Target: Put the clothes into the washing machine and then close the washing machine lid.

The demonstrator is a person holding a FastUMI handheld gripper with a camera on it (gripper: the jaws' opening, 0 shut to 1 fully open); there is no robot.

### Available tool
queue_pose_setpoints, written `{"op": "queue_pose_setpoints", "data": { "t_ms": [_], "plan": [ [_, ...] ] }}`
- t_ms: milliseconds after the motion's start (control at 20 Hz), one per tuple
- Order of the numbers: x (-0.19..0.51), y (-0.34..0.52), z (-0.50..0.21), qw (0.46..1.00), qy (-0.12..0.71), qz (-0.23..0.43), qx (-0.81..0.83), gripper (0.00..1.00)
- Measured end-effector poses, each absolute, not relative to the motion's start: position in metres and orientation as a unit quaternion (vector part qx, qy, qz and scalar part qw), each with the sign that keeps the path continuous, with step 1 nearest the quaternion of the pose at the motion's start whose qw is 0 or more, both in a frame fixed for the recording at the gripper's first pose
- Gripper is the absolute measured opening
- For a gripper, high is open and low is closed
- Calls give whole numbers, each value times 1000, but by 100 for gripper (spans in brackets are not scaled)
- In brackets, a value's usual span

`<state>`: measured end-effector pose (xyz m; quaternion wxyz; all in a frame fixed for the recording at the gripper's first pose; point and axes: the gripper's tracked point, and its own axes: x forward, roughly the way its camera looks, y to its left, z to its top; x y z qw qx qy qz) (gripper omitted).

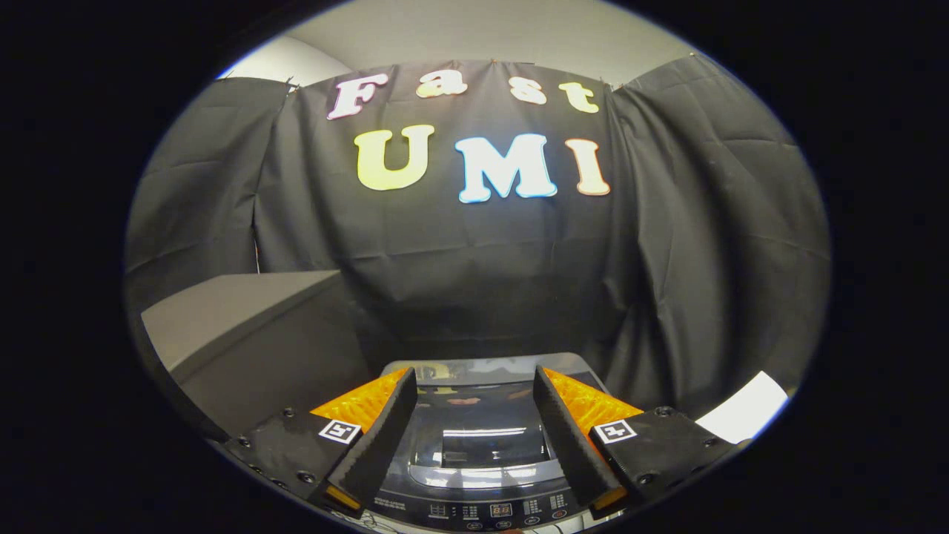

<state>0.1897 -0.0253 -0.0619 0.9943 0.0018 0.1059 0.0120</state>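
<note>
- My tongs [474, 415] stand wide apart with nothing between them; I hold them above the washing machine [474, 475], pointing across its top toward the black cloth wall behind it.
- The washing machine sits directly under and just ahead of my fingers [385, 430], its control panel [497, 510] on the near side, closest to me.
- Its lid [478, 437] looks dark and glossy and seems to lie flat over the tub, mirroring the room. I judge it closed, though I cannot be sure from this angle.
- I can make out no clothes on or around the machine, so I cannot tell whether they are already inside.
- Left of the washing machine stands a grey box [245, 326], higher than the machine's top.
- To the machine's right, low down, lies a white patch [745, 406]; what it is I cannot tell.
- I keep the tongs spread, I think, so they are ready for either cloth or the lid's edge.
</note>
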Motion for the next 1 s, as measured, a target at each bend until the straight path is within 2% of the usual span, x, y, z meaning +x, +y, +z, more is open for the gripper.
{"op": "queue_pose_setpoints", "data": {
  "t_ms": [600, 1000],
  "plan": [
    [74, -9, 36, 1000, 10, -4, -3, 98],
    [9, -18, 46, 1000, -14, -2, 5, 98]
  ]
}}
